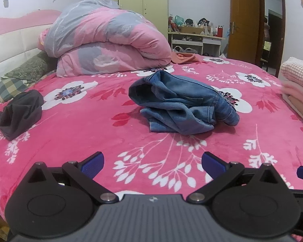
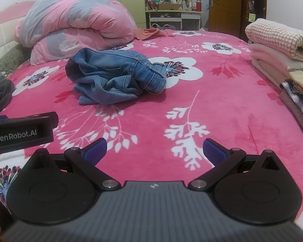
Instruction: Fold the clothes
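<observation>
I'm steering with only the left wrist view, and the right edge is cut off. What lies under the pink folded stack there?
Observer: Below the folded pink stack, the right wrist view shows a plaid garment in the pile.
Operator: Is the right claw holding anything?
Observer: No. The right claw is open and empty, over the bedspread.
Operator: Where is my left claw from there?
Observer: Its body shows at that view's left edge, left of the right claw and nearer than the jeans.
</observation>
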A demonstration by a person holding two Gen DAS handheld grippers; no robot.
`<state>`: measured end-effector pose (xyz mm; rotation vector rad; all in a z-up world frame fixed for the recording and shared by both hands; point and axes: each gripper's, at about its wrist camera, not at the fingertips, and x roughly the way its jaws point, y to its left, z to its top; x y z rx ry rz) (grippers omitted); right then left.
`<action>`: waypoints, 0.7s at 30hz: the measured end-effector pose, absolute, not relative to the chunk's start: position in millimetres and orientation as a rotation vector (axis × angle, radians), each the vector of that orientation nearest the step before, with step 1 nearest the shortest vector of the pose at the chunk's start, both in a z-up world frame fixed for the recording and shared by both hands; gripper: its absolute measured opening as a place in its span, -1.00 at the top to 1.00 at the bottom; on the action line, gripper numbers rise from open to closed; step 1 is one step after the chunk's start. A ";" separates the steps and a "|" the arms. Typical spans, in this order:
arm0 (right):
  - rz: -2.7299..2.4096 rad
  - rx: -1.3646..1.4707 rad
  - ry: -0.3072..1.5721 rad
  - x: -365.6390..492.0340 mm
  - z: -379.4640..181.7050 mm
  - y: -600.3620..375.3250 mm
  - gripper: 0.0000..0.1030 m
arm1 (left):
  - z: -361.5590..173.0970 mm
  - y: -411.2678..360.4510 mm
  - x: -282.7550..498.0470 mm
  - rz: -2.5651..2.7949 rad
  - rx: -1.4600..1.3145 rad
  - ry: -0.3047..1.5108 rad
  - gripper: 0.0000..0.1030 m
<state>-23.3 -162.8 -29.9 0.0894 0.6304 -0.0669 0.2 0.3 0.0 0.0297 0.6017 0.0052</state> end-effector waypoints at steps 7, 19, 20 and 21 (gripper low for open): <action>-0.068 0.076 0.636 -22.9 -29.2 -161.8 -0.98 | 0.3 3.7 2.6 0.002 0.040 0.602 -1.00; -0.079 0.069 0.619 -21.3 -26.1 -157.6 -0.98 | -1.4 11.0 8.2 0.026 0.033 0.604 -1.00; -0.082 0.069 0.618 -20.9 -26.4 -157.7 -0.98 | -2.6 11.8 9.2 0.040 0.034 0.610 -1.00; -0.084 0.069 0.618 -20.9 -26.8 -158.5 -0.98 | -3.8 12.7 10.5 0.055 0.036 0.618 -1.00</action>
